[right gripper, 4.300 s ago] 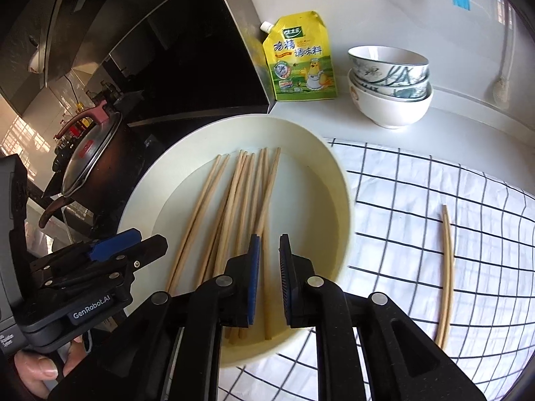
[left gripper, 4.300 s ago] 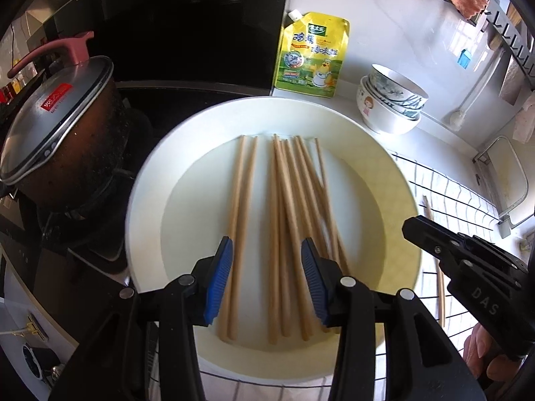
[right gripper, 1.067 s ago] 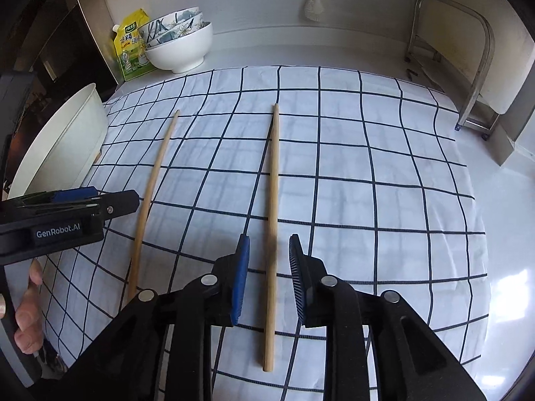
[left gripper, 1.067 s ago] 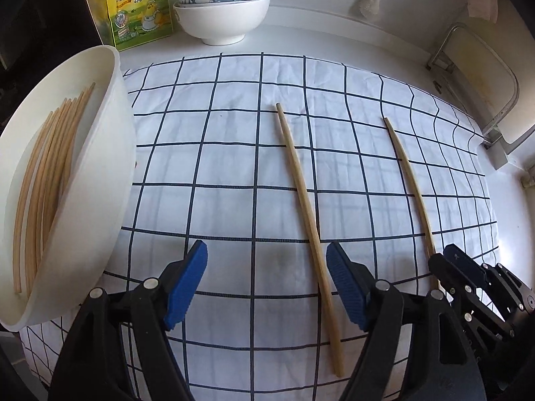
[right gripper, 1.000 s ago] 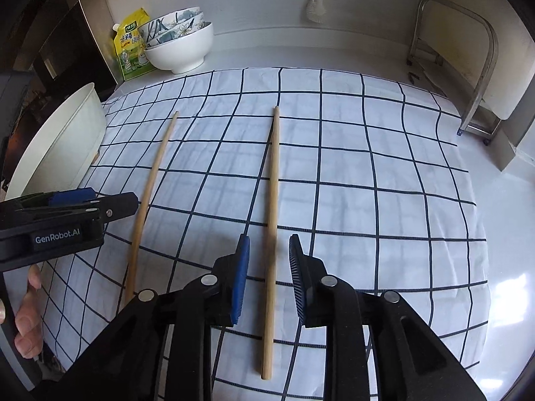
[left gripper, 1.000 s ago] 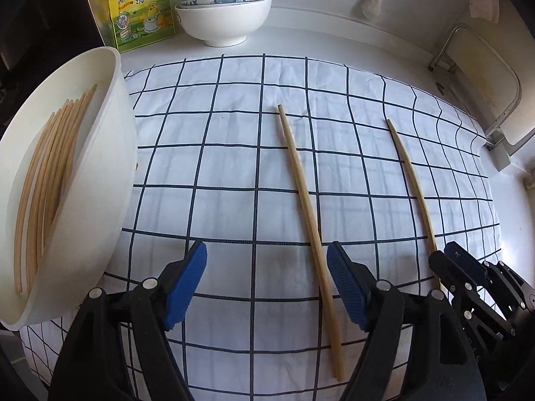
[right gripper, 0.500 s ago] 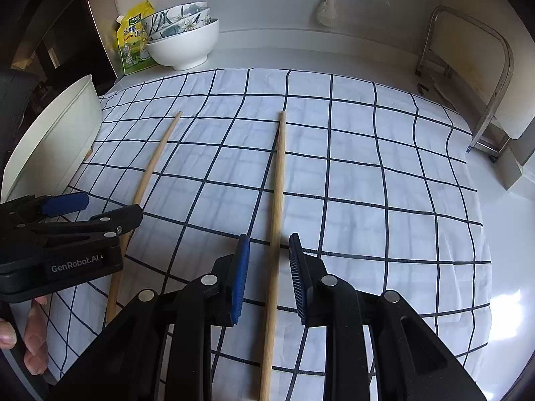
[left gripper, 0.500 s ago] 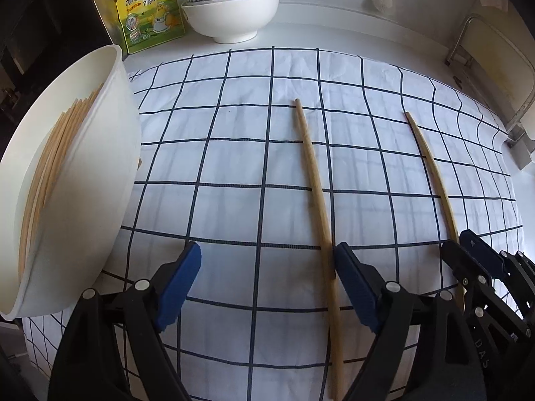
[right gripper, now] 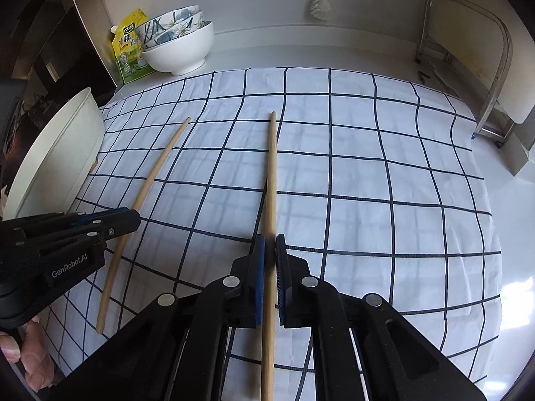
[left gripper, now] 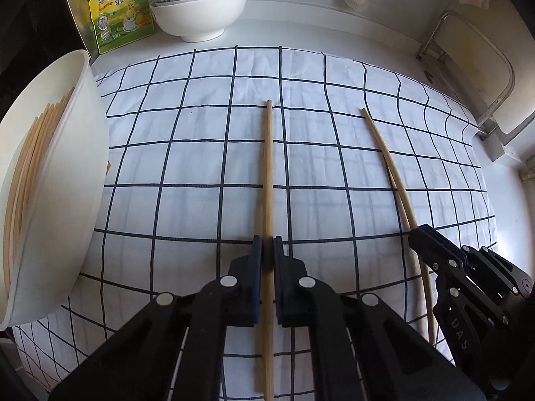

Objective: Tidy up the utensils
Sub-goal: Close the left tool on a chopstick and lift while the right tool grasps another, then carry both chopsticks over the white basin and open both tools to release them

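On the checked cloth (left gripper: 200, 167), one chopstick (left gripper: 267, 180) is pinched by the just-closed left gripper (left gripper: 268, 250), a second chopstick (right gripper: 271, 180) by the right gripper (right gripper: 270, 244) (both near the thick ends). If lifted, either long stick could be levered round or slipped from the jaws.

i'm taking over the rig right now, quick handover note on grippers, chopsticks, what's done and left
Left gripper: jaws just closed on the left chopstick, which lies on the checked cloth.
Right gripper: jaws just closed on the right chopstick, also on the cloth.
Done: two chopsticks laid out apart on the cloth, roughly side by side.
Left: a bundle of chopsticks remains in the white basin at the cloth's left edge.
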The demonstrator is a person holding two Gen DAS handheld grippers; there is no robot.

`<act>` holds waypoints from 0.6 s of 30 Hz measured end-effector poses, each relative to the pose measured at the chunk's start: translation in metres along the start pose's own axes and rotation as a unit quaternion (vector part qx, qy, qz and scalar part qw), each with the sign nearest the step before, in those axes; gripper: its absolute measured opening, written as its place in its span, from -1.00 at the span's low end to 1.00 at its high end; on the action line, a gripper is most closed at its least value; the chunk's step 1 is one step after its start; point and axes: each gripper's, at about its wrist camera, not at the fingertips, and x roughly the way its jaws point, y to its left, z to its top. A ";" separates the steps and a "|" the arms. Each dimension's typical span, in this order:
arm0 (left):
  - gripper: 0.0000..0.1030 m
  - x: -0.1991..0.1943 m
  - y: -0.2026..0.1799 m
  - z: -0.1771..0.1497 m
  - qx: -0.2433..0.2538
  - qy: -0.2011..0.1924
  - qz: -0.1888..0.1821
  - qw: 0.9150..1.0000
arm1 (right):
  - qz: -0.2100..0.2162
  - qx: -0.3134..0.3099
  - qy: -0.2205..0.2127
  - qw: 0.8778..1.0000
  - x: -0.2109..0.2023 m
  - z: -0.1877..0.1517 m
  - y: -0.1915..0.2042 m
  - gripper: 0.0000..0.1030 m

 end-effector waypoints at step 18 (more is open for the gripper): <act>-0.86 -0.126 0.123 0.030 -0.031 -0.106 0.002 0.994 | 0.085 -0.022 -0.072 0.994 -0.074 0.078 0.119 -0.88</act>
